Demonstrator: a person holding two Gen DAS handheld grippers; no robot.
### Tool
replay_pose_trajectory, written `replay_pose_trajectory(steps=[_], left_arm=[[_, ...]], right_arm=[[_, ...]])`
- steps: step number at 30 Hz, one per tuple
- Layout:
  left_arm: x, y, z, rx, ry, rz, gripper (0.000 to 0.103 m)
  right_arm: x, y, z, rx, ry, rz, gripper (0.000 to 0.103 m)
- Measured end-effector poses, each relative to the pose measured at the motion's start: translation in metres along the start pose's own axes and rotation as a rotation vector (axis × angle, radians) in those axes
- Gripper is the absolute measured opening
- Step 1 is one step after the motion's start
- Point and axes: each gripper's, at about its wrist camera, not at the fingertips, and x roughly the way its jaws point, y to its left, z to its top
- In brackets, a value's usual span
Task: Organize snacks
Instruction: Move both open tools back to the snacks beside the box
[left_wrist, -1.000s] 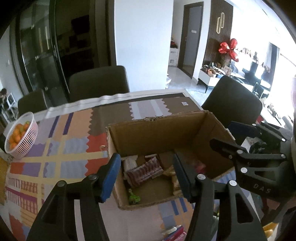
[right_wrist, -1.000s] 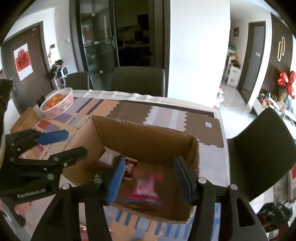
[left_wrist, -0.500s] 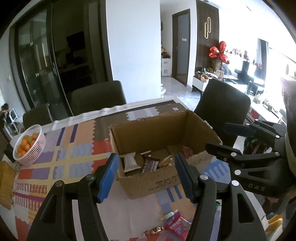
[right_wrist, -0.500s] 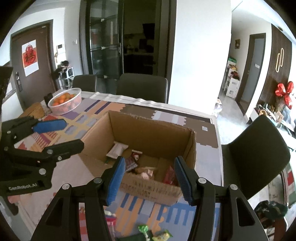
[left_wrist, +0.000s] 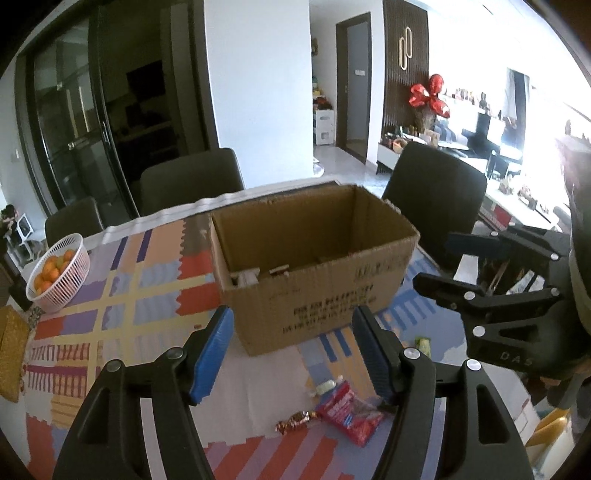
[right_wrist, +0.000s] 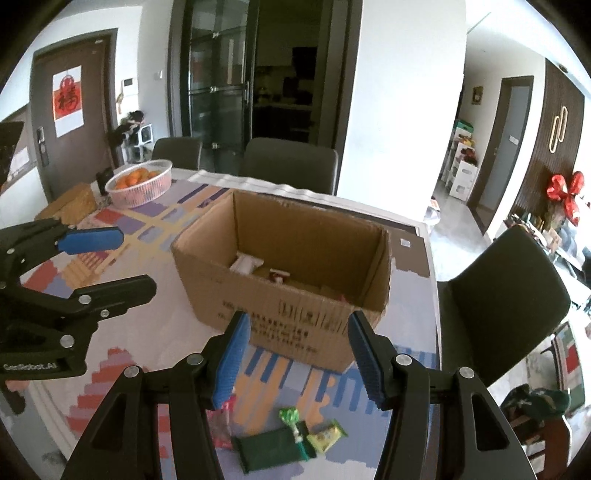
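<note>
Dining room, chairs round a patterned surface (left_wrist: 155, 280), with a box (left_wrist: 314, 280) in the middle. Your left fingers (left_wrist: 295, 354) are empty and their jaws are opening; nothing sits between the blue pads. Your right fingers (right_wrist: 299, 358) stand spread about halfway, also with nothing between them. Both pairs point down and forward at the near wall of the box, well short of it.

Just below and ahead of your left fingers lie a red packet (left_wrist: 351, 411), a foil candy (left_wrist: 295, 421) to its left and a pale wrapped sweet (left_wrist: 325, 386) a little farther on. The red packet runs diagonally, from near right to far left, and lies toward your right-hand pad. Below your right fingers are a dark green packet (right_wrist: 269, 448), lying roughly crosswise, with a green lollipop (right_wrist: 290, 417) and a yellow-green sachet (right_wrist: 327, 437) just beside it.

The box already holds a few snacks (right_wrist: 247, 264); these loose ones are outside it, on your side. Judging by this, the next pick is a loose wrapper. Your left hand is nearer the red packet, your right nearer the green one. For either, you would need to tip down toward yourself, since the snacks lie under the fingers rather than ahead. A basket (left_wrist: 55, 273) of oranges sits far left, out of the way.
</note>
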Motion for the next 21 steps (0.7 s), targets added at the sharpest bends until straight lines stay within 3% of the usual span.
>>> replay_pose_trajectory(steps=[21], left_arm=[[0.035,-0.016,-0.066,0.013,0.16,-0.043,0.066]], right_arm=[[0.025,0.009,-0.059,-0.044,0.148,0.007,0.056]])
